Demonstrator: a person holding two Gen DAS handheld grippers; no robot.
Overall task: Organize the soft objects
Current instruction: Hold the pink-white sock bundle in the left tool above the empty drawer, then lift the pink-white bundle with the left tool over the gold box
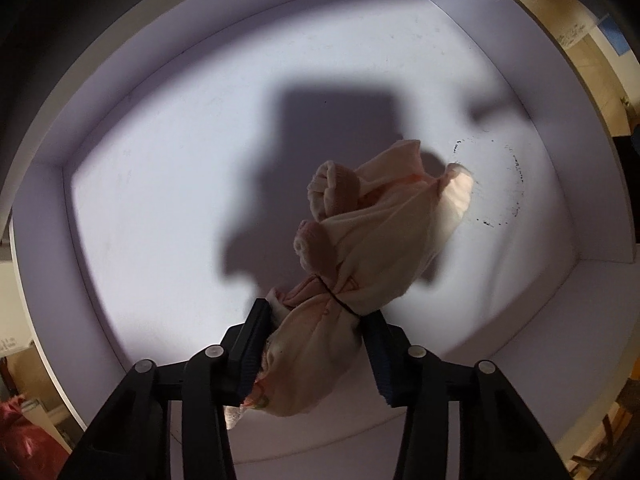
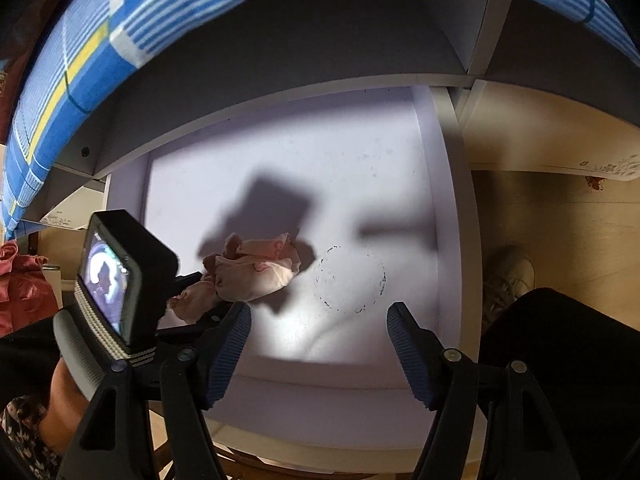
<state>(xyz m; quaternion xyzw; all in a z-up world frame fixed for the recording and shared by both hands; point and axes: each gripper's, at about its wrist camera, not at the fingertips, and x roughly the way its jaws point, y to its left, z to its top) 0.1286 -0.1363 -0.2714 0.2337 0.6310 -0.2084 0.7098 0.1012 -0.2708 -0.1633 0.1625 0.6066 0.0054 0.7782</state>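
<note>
The left tool (image 1: pixel 316 344) grips the pink cloth bundle (image 1: pixel 372 236) inside the white drawer (image 1: pixel 160 184) (release remains); the right tool (image 2: pixel 318 344) gapes empty.

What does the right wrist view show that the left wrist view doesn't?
Right wrist only: the left gripper's camera unit from outside, the open, empty right gripper, a blue striped cloth above, and a shoe on the floor.
Left wrist only: the left gripper with its pads pressed on the pink bundle, and the black band tied round it.
Both: the bundle, the white drawer, and the ring mark on its floor.
</note>
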